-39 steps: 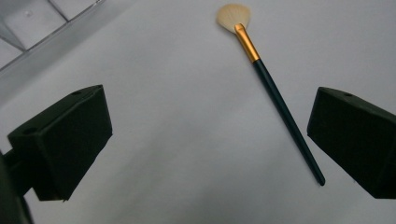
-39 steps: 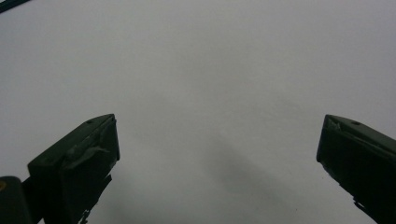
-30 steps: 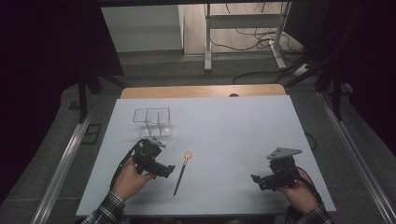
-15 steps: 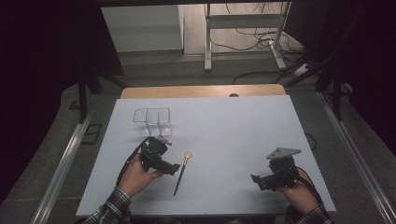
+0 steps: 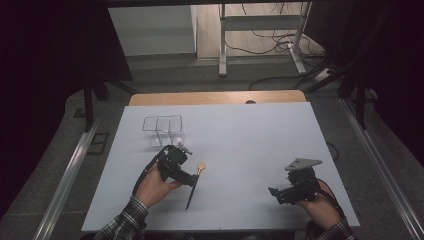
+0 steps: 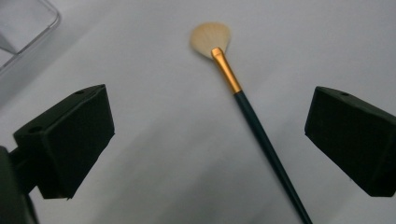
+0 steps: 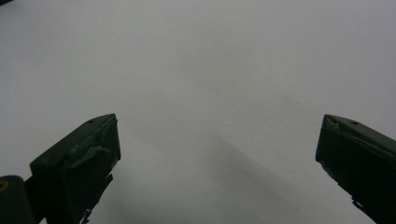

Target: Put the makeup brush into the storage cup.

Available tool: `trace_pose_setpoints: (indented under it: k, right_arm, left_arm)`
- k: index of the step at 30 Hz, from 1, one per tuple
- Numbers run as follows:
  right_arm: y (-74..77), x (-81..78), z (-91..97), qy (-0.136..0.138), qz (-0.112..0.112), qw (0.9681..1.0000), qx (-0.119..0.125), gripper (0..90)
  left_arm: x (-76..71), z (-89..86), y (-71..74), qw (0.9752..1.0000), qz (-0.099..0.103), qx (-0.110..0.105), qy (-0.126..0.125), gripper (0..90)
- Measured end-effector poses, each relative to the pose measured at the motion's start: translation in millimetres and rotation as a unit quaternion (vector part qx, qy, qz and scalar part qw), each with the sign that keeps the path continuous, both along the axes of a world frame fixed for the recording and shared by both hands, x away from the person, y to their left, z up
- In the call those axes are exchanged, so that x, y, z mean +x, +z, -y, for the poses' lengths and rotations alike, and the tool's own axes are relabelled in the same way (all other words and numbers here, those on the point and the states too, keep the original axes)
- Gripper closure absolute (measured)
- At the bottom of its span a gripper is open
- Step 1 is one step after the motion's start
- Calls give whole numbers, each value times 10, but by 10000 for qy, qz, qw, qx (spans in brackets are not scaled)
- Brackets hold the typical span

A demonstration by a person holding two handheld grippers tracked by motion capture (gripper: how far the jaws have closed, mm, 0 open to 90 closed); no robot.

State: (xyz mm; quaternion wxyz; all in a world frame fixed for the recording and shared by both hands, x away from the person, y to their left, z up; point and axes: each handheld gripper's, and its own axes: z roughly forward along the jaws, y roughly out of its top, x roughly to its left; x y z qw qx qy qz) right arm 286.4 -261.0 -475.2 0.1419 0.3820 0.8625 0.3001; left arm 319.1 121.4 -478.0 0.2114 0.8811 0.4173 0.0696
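Observation:
A fan brush (image 5: 192, 192) with a dark handle, gold ferrule and pale bristles lies on the white table top (image 5: 240, 140), left of the middle. My left gripper (image 5: 190, 179) hovers over the handle, open. In the left gripper view the brush (image 6: 254, 121) runs between the two wide-apart jaws of the left gripper (image 6: 217, 121), nearer the right one, touching neither. My right gripper (image 5: 274, 194) is held near the front right of the table, open, with its jaws pointing left. In the right gripper view, bare table lies between the jaws of the right gripper (image 7: 219, 149).
A clear plastic box (image 5: 162, 129) with a divider stands just behind the left gripper; its corner (image 6: 23, 23) appears at the upper left of the left gripper view. A wooden strip (image 5: 215, 97) edges the table's far side. Metal rails (image 5: 70, 170) flank it.
My left gripper has moved to the right, from beside the brush to over its handle. The right gripper has stayed in place.

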Motion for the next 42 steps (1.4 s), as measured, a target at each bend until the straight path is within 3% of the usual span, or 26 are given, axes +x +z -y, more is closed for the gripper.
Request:
trace_pose_setpoints:
  k: [5,22,42]
  right_arm:
    - [0,0,0,1,-16,10000,0,0]
    - [-4,4,-1,17,-50,10000,5,2]
    - [-7,4,-5,51,-62,10000,-8,5]
  left_arm:
    - [26,80,6,10000,-8,-53,-61,14]
    - [90,294,-51,9998,-144,64,-156,2]
    - [69,298,-353,9989,-336,302,-83,40]
